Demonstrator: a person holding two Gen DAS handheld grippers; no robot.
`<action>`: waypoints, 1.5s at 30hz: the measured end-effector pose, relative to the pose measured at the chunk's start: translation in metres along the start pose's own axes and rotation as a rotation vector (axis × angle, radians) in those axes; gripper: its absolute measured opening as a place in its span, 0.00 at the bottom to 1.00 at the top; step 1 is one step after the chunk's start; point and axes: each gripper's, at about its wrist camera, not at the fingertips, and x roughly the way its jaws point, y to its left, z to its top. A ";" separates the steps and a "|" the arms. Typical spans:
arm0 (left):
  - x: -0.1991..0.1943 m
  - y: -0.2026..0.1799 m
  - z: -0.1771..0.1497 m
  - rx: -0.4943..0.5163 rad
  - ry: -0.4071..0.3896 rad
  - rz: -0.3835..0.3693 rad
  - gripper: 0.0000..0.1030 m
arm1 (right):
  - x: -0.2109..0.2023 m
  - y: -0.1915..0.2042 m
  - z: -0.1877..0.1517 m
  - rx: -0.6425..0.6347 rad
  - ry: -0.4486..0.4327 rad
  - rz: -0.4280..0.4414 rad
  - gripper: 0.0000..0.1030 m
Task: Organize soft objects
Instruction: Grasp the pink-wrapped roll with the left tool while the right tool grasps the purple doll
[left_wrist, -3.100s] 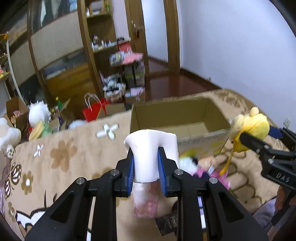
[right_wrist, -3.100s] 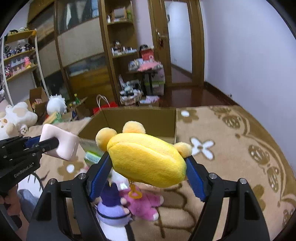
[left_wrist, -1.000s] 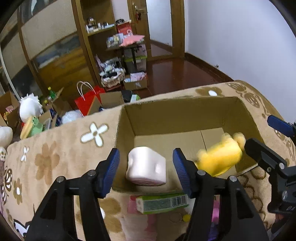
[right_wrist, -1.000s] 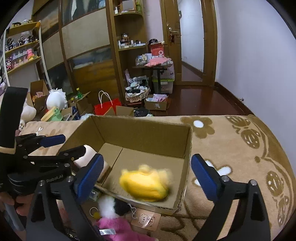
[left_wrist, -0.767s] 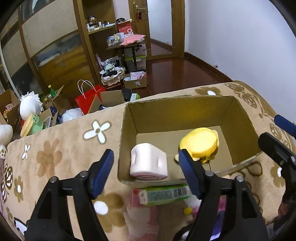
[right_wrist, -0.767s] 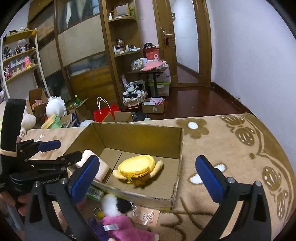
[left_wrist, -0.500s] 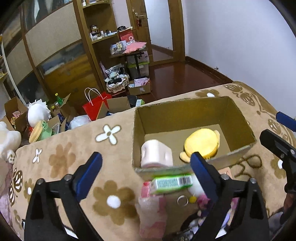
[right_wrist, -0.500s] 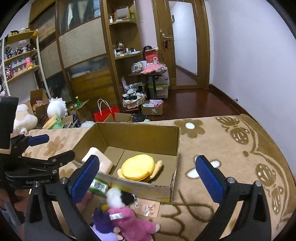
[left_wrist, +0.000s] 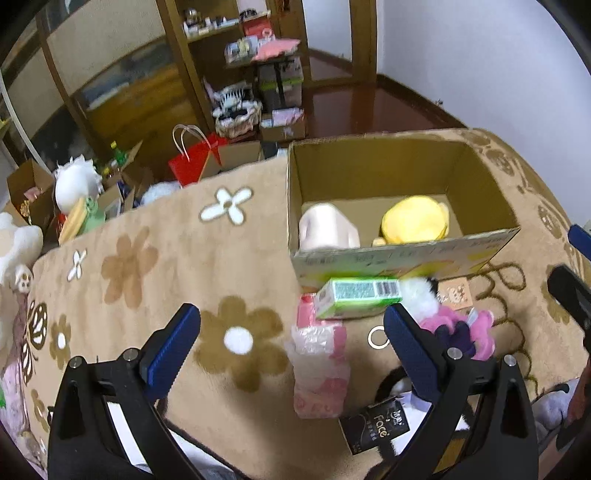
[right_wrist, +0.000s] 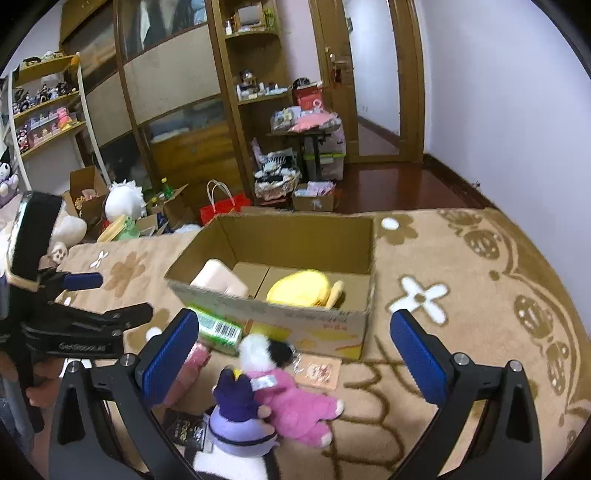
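An open cardboard box (left_wrist: 406, 254) (right_wrist: 273, 317) sits on the flowered beige blanket. Inside lie a pale pink soft block (left_wrist: 327, 227) (right_wrist: 218, 278) and a yellow plush (left_wrist: 415, 219) (right_wrist: 299, 288). In front of the box lie a green carton (left_wrist: 356, 295) (right_wrist: 218, 328), a pink packet (left_wrist: 319, 369), a pink plush (right_wrist: 291, 402) (left_wrist: 461, 332) and a purple plush (right_wrist: 240, 417). My left gripper (left_wrist: 291, 347) is open and empty, back from the box. My right gripper (right_wrist: 291, 354) is open and empty above the plushes.
A black packet (left_wrist: 376, 428) lies near the front edge. A small card (right_wrist: 319, 371) lies by the box front. Beyond the blanket stand a red bag (left_wrist: 192, 162), cardboard boxes, white plush toys (left_wrist: 75, 181) and wooden shelving (right_wrist: 255, 92).
Both grippers let go of the pink block and yellow plush into the box, opened wide, and pulled back toward me. The toys now rest inside the box.
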 end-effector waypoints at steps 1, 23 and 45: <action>0.006 0.000 -0.001 0.001 0.022 -0.002 0.96 | 0.004 0.003 -0.004 -0.006 0.016 0.004 1.00; 0.102 -0.003 -0.014 -0.020 0.314 -0.039 0.96 | 0.064 0.032 -0.042 -0.089 0.202 0.051 0.88; 0.142 -0.005 -0.025 -0.064 0.459 -0.114 0.45 | 0.088 0.046 -0.055 -0.117 0.302 0.154 0.32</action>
